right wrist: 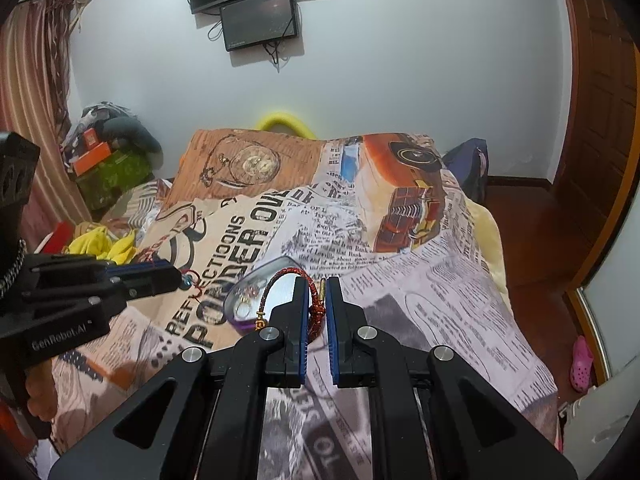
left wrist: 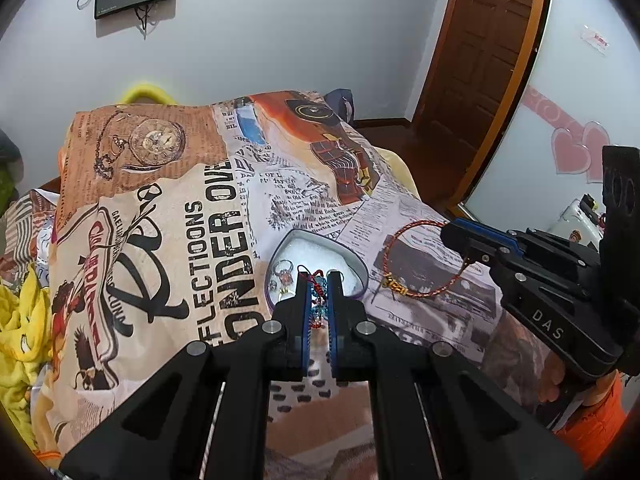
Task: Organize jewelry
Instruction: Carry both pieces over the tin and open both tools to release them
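Note:
A heart-shaped tin box (left wrist: 352,258) with a white lining lies on the printed bedspread; rings and small pieces (left wrist: 282,274) sit in its left part. My left gripper (left wrist: 319,280) is shut on a red-cord bracelet with blue beads (left wrist: 319,300), held over the box's near edge. My right gripper (right wrist: 317,286) is shut on a red and gold cord bracelet (right wrist: 280,278) with a gold charm, held above the bedspread just right of the box (right wrist: 256,276). In the left wrist view that bracelet (left wrist: 404,248) hangs as a loop from the right gripper (left wrist: 460,236).
The bedspread (left wrist: 180,240) covers a raised bed. Yellow cloth (left wrist: 20,320) lies at the left. A wooden door (left wrist: 480,60) and a white cabinet with heart stickers (left wrist: 572,148) stand at the right. Screens (right wrist: 256,4) hang on the far wall.

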The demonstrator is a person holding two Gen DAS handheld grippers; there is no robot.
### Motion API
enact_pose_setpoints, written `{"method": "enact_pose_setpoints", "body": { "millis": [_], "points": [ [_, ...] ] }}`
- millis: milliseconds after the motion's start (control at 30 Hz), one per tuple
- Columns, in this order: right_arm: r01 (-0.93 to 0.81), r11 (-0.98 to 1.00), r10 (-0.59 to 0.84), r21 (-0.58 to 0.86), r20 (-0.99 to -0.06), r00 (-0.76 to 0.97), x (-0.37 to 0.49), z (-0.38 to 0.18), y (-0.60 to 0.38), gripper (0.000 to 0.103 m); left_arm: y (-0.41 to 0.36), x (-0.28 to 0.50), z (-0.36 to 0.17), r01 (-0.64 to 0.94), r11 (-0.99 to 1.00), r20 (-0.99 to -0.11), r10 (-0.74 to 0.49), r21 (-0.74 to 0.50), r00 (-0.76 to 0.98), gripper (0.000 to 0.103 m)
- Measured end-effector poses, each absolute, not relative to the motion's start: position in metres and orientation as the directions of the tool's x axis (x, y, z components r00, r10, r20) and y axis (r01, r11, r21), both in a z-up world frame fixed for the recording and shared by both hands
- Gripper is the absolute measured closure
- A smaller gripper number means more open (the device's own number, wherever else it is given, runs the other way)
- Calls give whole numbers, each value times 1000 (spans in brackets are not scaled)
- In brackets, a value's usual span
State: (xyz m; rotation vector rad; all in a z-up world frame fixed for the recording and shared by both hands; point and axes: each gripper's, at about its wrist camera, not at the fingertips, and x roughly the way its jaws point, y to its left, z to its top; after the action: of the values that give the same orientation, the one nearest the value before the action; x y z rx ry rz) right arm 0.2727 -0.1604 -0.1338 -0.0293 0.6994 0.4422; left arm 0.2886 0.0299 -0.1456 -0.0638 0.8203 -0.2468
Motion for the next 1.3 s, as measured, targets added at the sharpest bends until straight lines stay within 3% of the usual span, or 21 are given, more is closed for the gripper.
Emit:
{"method": "enact_pose_setpoints", "body": {
  "millis": [367,1133,1300],
  "points": [
    [-448,882,429,146,-643,634,304,-147,-135,96,36,319,-158,180,965,-724,-263,-192,638,97],
    [-486,861,403,151,-785,470,341,-192,-118,96,32,361,-212,165,948,-793,-317,-271,521,97],
    [-486,862,395,145,-793,464,340,-192,-117,89,30,359,-209,172,953,-792,-303,-250,531,97]
  ]
}}
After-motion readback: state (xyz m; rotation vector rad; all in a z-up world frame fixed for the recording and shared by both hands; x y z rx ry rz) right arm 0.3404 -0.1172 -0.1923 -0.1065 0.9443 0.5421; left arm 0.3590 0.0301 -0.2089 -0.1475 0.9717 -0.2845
